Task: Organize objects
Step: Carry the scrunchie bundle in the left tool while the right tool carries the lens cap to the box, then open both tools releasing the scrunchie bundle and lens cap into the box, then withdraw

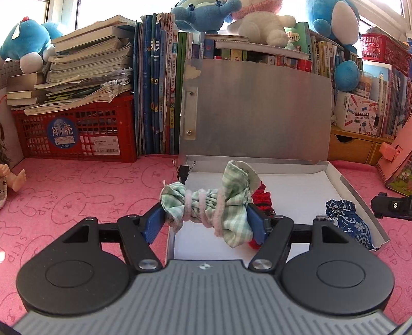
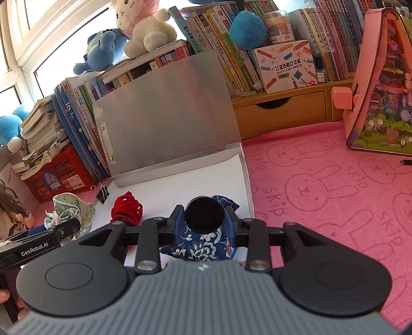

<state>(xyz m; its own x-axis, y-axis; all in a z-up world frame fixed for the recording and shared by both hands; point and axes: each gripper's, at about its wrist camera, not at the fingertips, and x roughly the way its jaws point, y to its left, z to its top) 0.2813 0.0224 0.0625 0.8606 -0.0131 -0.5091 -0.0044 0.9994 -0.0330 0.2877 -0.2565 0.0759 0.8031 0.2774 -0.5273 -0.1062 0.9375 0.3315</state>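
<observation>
The left gripper [image 1: 206, 216] has its jaws partly apart, its 2 blue pads [image 1: 154, 223] pressing on either end of a green checked cloth bundle [image 1: 208, 203] wound with a pale pink fuzzy cord [image 1: 203, 206]. The bundle hangs crosswise between the pads, over the near left part of an open shallow box [image 1: 332, 172] with a white floor and a raised silver lid [image 1: 257, 110]. Just behind the bundle, a red knitted piece [image 1: 262, 199] lies inside the box. A black binder clip [image 1: 184, 171] sits at the box's far left corner.

The right gripper [image 2: 204, 219] has its jaws drawn narrow, clamped on a blue-and-white floral cloth pouch [image 2: 198, 244], with a round black cap [image 2: 204, 215] showing at the top between the fingers. The pouch is over the near right part of the same box, close to its right wall [image 2: 248, 180].

The box rests on a worktop covered by a pink rabbit-print mat [image 2: 322, 185]. Behind it stand rows of books [image 1: 159, 90], a red crate [image 1: 77, 128] and plush toys [image 1: 200, 15]; a pink toy house [image 2: 381, 85] stands to the right.
</observation>
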